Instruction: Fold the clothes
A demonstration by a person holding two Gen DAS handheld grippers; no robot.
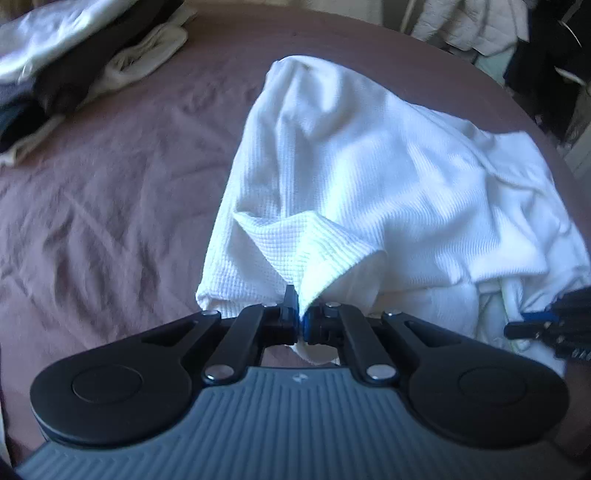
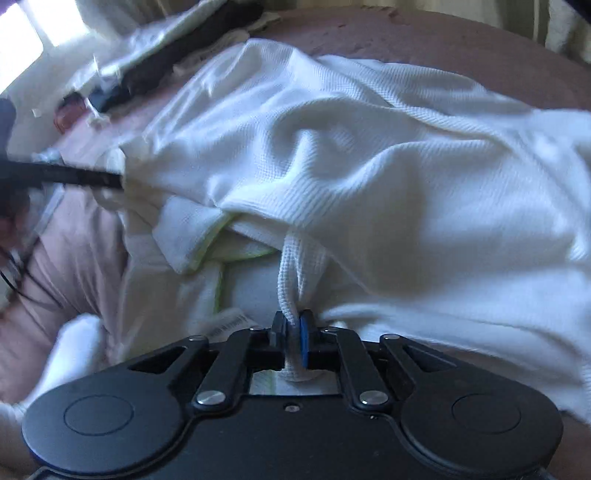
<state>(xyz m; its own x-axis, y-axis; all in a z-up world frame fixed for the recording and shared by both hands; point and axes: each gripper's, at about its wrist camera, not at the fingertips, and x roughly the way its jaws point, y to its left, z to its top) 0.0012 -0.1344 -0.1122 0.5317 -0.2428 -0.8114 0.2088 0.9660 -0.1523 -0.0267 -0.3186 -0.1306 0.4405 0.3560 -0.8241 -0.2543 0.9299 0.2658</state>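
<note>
A white waffle-knit garment (image 1: 369,177) lies bunched on a mauve bed sheet (image 1: 110,206). My left gripper (image 1: 300,314) is shut on a folded corner of its near edge, and the fabric rises in a peak just past the fingertips. The right gripper's black tip (image 1: 546,328) shows at the right edge of the left wrist view. In the right wrist view the garment (image 2: 388,166) fills the frame, and my right gripper (image 2: 293,328) is shut on a narrow bunched strip of its hem. The left gripper (image 2: 74,179) shows as a dark bar at the left.
A pile of other clothes (image 1: 74,62), white, dark and beige, lies at the far left of the bed. More garments (image 1: 480,26) hang or pile beyond the bed's far right edge. A yellow-green trimmed inner layer (image 2: 225,251) shows under the white fabric.
</note>
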